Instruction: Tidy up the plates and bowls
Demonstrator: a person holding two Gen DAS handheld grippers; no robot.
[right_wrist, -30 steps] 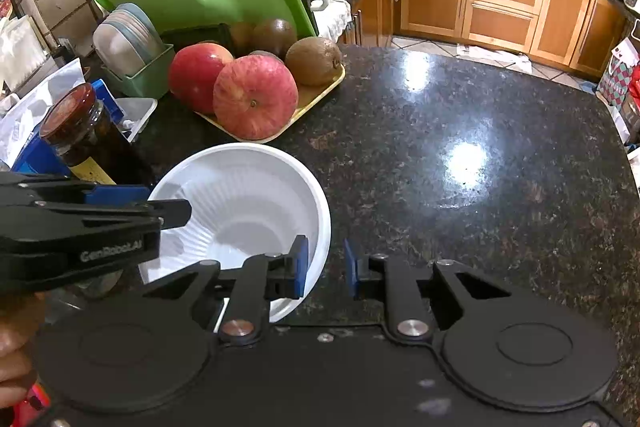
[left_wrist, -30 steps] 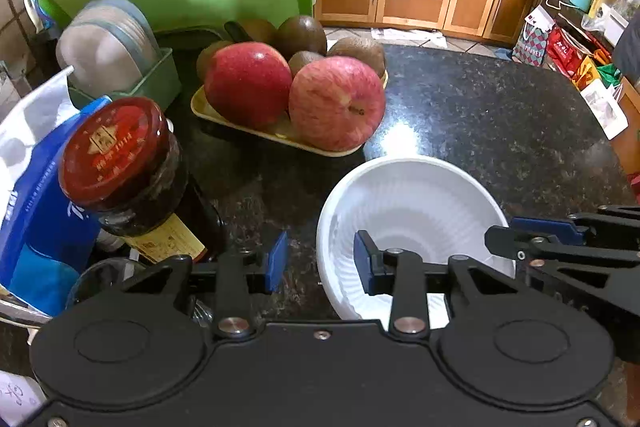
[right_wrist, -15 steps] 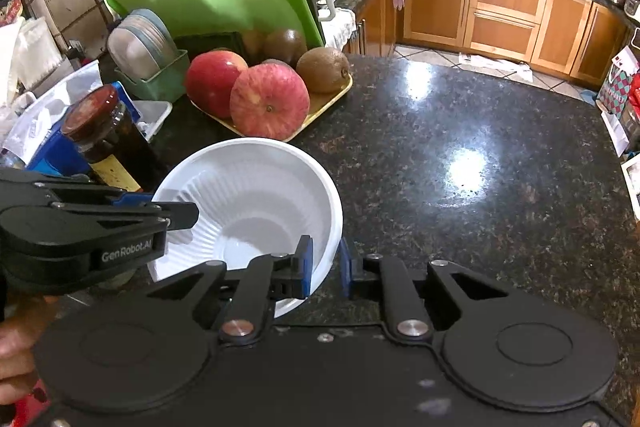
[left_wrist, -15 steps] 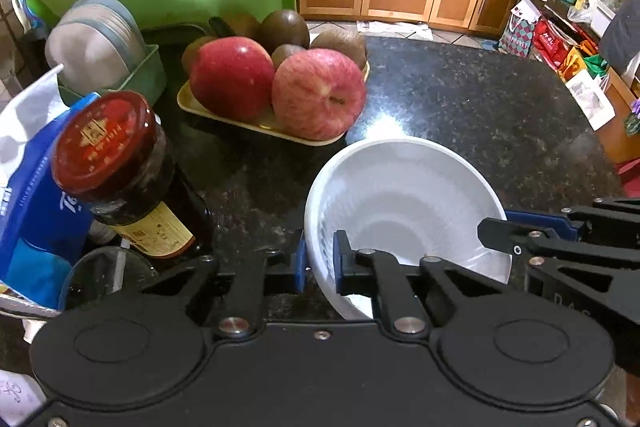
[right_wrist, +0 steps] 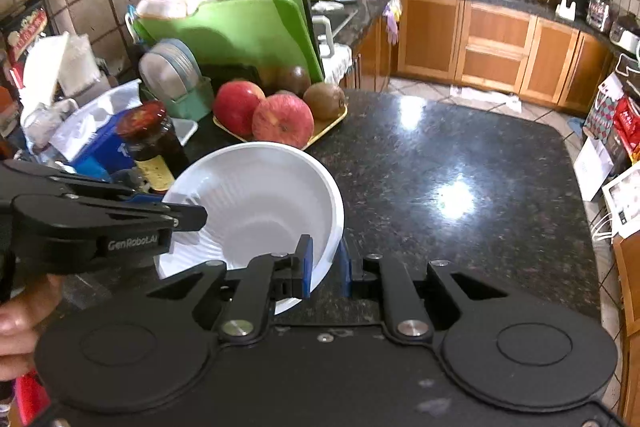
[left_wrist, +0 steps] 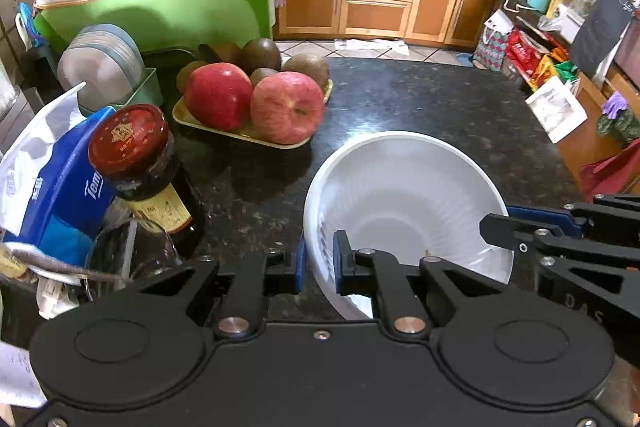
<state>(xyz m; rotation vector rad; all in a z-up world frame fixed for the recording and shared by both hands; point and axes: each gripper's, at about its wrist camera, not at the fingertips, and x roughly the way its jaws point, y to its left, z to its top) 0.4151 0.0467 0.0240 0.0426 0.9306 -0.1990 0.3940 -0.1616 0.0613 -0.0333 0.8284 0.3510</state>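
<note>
Left wrist view, white bowl point(left_wrist: 404, 203) rim clamped by both grippers' fingers point(left_wrist: 343, 259), near edge hidden.

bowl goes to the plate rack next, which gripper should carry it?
Left, probably. Both grippers are shut on the white bowl, but the left gripper holds the rim nearer the green plate rack; the right gripper clamps the far rim.

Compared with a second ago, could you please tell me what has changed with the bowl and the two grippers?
The left gripper has closed its jaws on the bowl's near rim, which a second ago stood between them ungripped. The right gripper has tightened on the opposite rim. Together they have lifted the bowl, tilted, off the counter. The fruit tray, jar and plate rack stayed put.
</note>
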